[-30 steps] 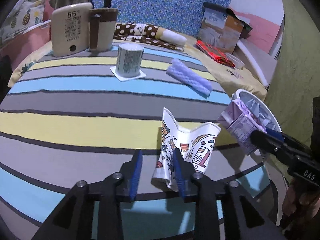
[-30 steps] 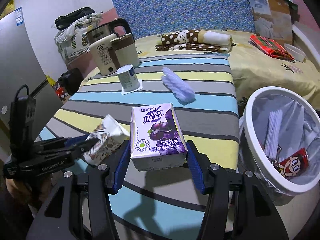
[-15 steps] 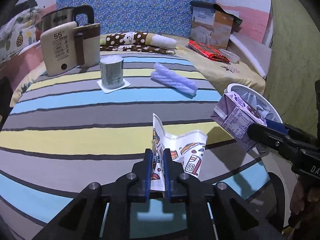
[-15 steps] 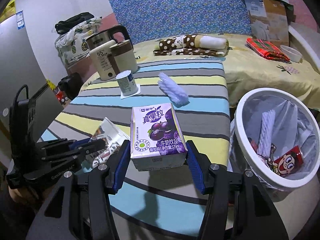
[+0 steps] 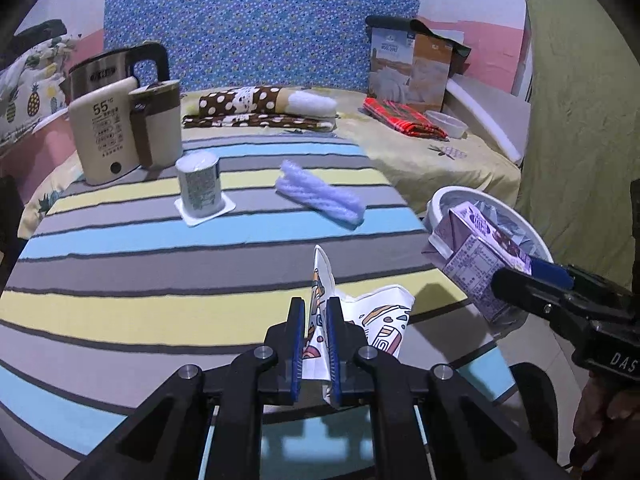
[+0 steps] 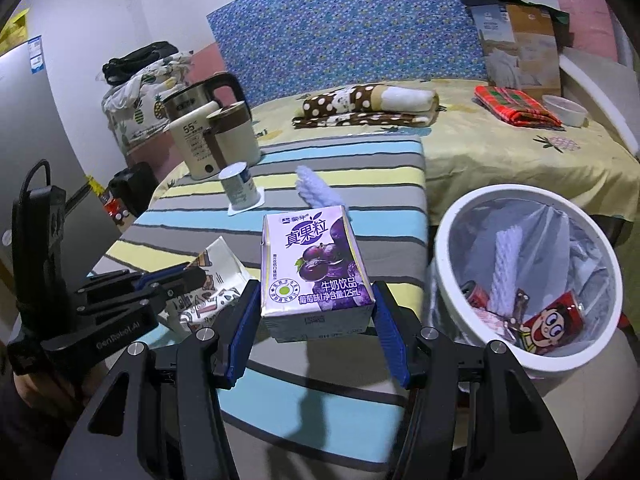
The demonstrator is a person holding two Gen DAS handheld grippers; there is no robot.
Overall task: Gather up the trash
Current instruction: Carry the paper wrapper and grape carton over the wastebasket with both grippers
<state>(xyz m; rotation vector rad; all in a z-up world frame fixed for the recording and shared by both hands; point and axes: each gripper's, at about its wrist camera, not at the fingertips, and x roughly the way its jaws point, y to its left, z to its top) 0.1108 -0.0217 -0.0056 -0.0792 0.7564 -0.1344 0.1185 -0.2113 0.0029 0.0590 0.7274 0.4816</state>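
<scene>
My left gripper (image 5: 315, 322) is shut on a crumpled patterned paper cup (image 5: 380, 316), pinching its wall just above the striped table. That cup (image 6: 216, 276) also shows in the right wrist view, in the left gripper (image 6: 192, 274). My right gripper (image 6: 314, 312) is shut on a purple milk carton (image 6: 316, 268), held in the air left of the white trash bin (image 6: 444, 264). In the left wrist view the carton (image 5: 476, 264) hangs in front of the bin (image 5: 452, 194). A yogurt cup (image 5: 198, 186) and a lilac fluffy roll (image 5: 320, 196) lie farther back on the table.
A beige kettle (image 5: 116, 136) and a steel kettle (image 5: 116, 68) stand at the table's far left. The bin holds wrappers and a white roll (image 6: 504, 264). Behind the table is a bed with a spotted blanket (image 5: 248, 108), a red cloth (image 5: 404, 120) and a paper bag (image 5: 412, 68).
My left gripper's jaws closed on the paper cup and lifted it a little. The right gripper kept its hold on the carton and drifted slightly towards the bin.
</scene>
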